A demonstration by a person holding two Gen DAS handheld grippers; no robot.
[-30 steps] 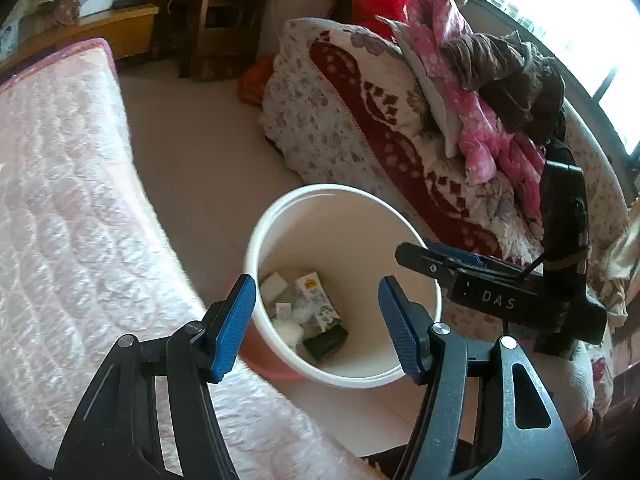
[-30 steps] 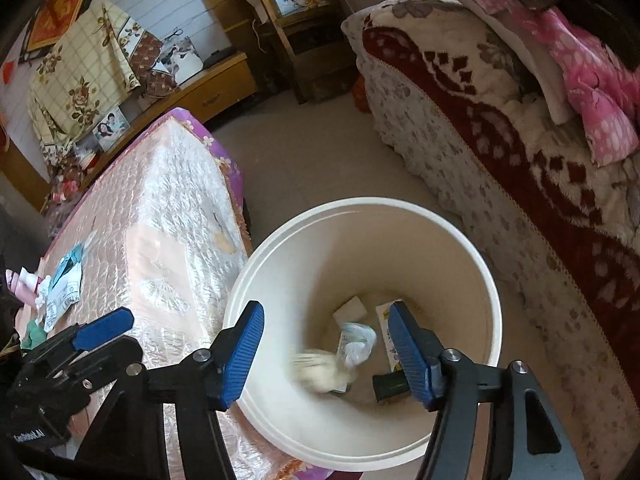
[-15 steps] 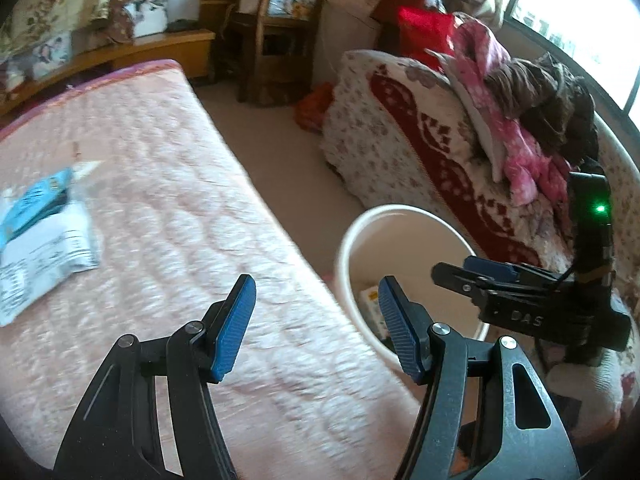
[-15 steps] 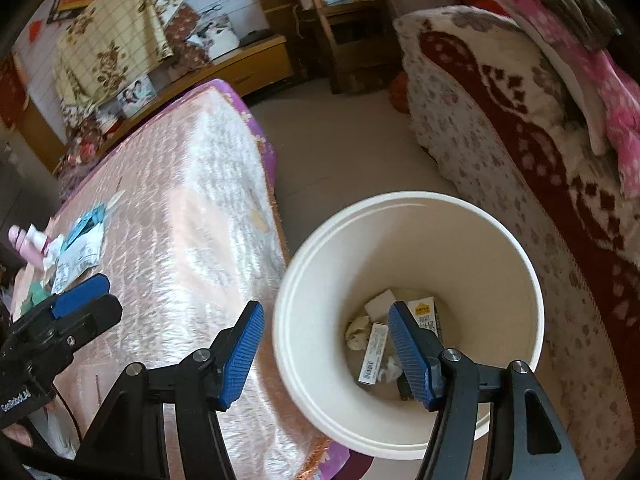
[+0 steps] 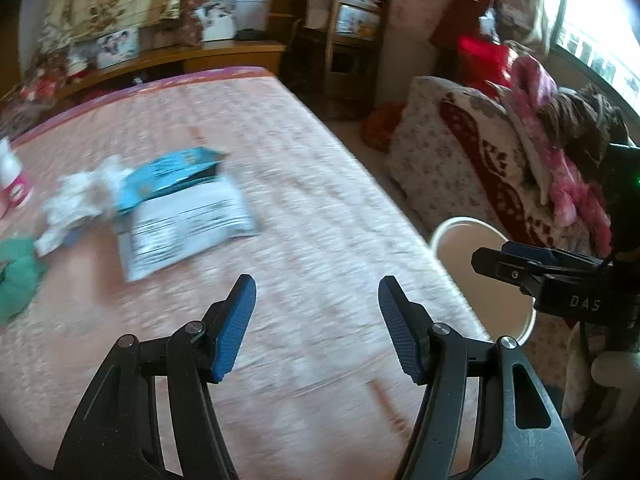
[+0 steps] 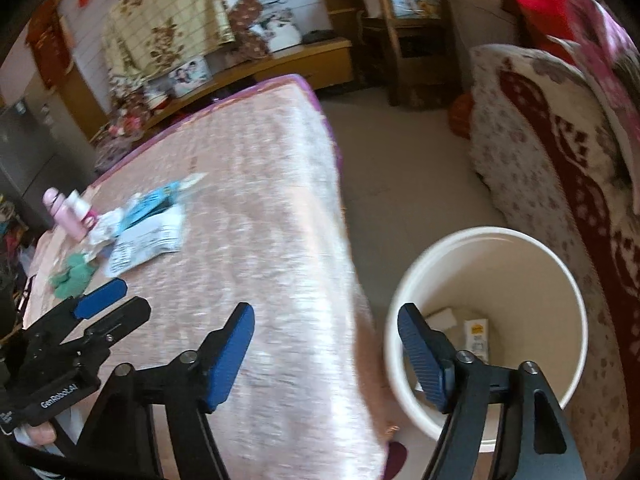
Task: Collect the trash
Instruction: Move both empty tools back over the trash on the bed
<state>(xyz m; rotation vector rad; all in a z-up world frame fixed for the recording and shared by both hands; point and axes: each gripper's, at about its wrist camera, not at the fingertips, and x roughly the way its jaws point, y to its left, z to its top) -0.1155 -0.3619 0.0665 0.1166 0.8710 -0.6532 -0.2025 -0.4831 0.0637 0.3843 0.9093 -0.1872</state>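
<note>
Trash lies scattered on a quilted pink bed [image 5: 320,208], with a white bucket [image 6: 560,280] on the floor beside it.
Largest of the litter is a flat white printed packet [image 5: 188,228], its long axis slanting across the cover; a glossy blue wrapper [image 5: 172,172] overlaps its far edge, with crumpled white tissue [image 5: 80,196] and a green wad [image 5: 16,276] further left. The round, smooth bucket stands upright and holds small cartons. Left gripper [image 5: 316,324] has its jaws moderately apart and empty over the bed; right gripper [image 6: 326,356] has its jaws opening, with nothing between them.
</note>
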